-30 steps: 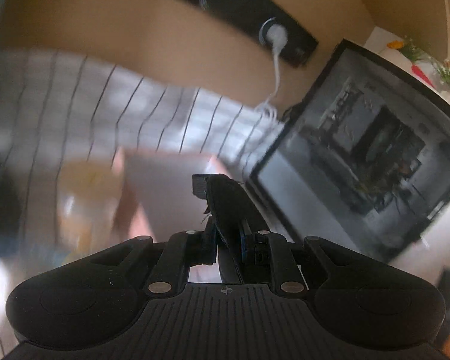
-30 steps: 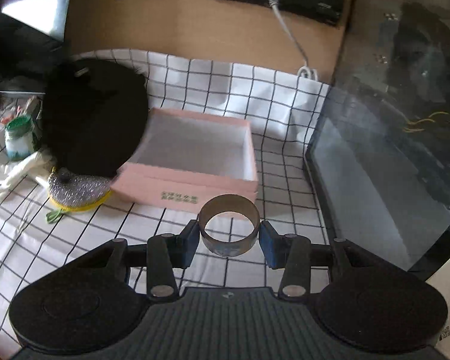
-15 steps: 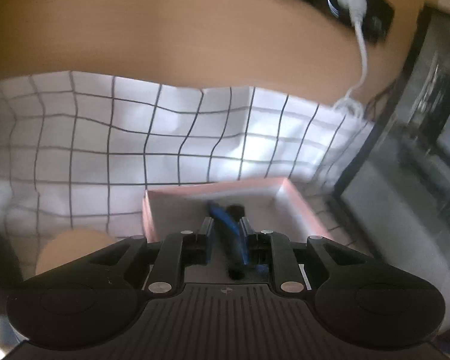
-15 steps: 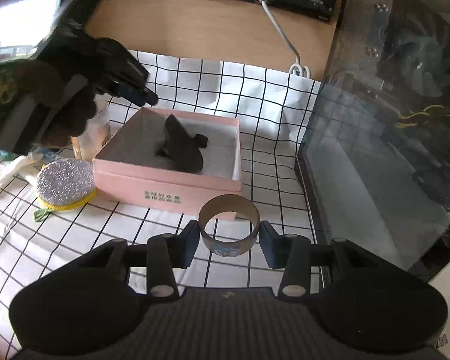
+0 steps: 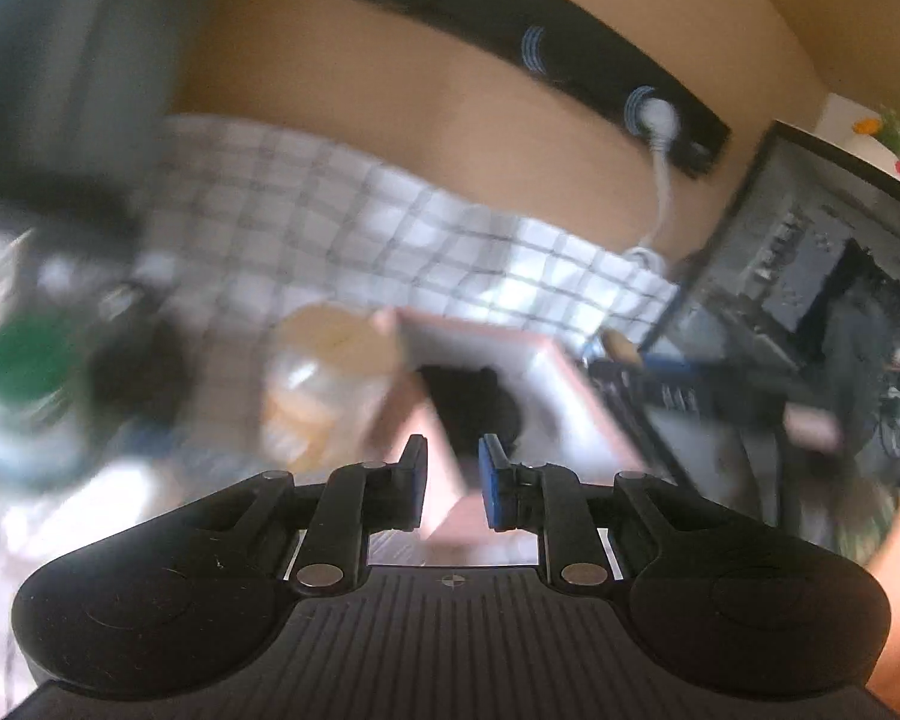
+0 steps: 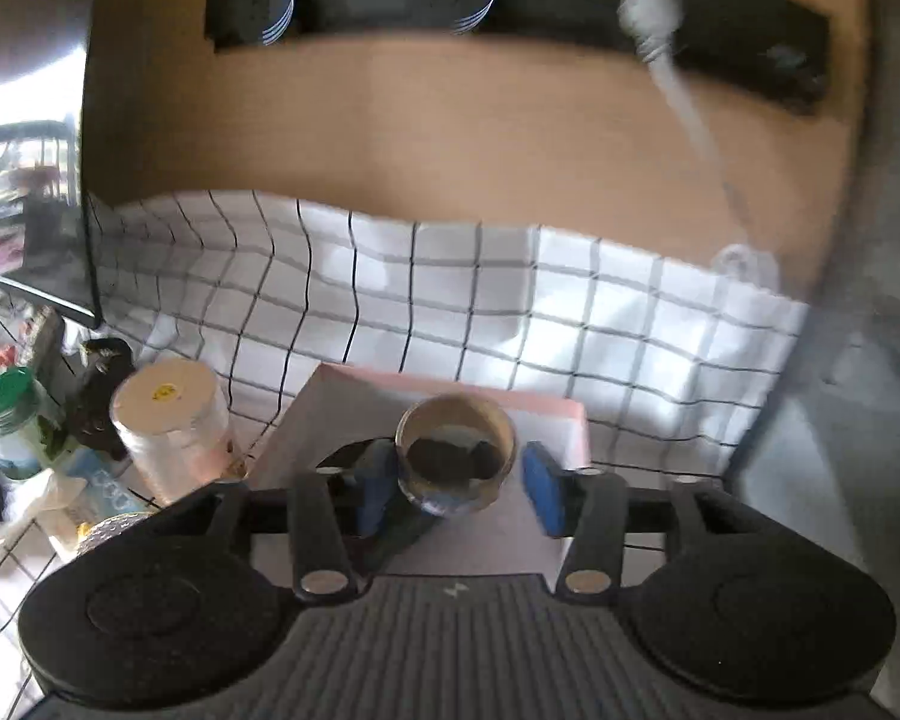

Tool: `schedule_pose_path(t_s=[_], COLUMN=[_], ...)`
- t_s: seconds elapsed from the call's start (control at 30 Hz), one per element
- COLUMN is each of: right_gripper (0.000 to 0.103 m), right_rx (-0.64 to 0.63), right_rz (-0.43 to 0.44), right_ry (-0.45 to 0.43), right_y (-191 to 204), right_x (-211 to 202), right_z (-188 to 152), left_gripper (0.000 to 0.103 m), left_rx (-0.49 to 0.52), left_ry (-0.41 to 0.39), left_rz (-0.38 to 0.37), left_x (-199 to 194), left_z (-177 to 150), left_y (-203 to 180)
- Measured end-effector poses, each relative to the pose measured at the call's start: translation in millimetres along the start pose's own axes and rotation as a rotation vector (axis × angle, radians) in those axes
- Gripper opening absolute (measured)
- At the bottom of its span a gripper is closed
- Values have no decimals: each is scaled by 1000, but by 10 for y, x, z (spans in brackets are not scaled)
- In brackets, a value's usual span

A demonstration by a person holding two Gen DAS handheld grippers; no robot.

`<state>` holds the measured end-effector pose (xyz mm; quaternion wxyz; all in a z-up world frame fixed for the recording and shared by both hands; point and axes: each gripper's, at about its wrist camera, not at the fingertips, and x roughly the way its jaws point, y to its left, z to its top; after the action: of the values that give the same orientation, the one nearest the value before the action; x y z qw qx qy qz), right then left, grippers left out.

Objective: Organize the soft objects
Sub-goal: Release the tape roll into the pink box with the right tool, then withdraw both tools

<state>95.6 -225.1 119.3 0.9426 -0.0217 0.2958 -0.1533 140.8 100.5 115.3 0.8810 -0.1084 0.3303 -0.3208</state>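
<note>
The right hand-held gripper (image 6: 459, 489) is over the pink box (image 6: 561, 414) now, and the tape ring (image 6: 456, 459) sits between its blue pads, opening facing up. The left pad looks to touch the ring; the right pad stands a little clear of it, so the jaws read as parting. Straight down through the ring's hole shows the dark soft item (image 6: 450, 456) already lying on the box floor. So the key relation: the box is directly beneath the ring, and the drop is straight down, nothing sideways.

The left hand-held gripper (image 5: 453, 483) has its jaws narrowly apart with nothing between them. From its blurred view the box (image 5: 576, 384) lies just ahead, the dark item (image 5: 474, 402) inside it.

Half a second ago the right one held the ring firmly, on the near side of the box; it has since travelled forward over it. The left one was over the box then; it has pulled back.

The right one is nearer.
</note>
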Motion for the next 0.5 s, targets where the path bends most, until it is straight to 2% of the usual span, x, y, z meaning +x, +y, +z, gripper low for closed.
schedule_pose_path(t_s=[0.1,0.23,0.33,0.5], right_gripper=[54,56,56,57], right_rx=[-26,-31,-77,-123], right_rz=[-1,72,119,223], right_ry=[18,20,4,45], right_y=[159,388,616,991], right_x=[119,36,-138,-271], right_z=[-13,-146,-311,-574], left_gripper=[20,20,20,20], left_rx=[-26,-102,-132,-165], left_ry=[18,80,86,70], left_rz=[135,277,317,296], left_x=[-215,-332,-432,-511], left_z=[-205,-368,-451,-516], left_y=[232,554,706,808])
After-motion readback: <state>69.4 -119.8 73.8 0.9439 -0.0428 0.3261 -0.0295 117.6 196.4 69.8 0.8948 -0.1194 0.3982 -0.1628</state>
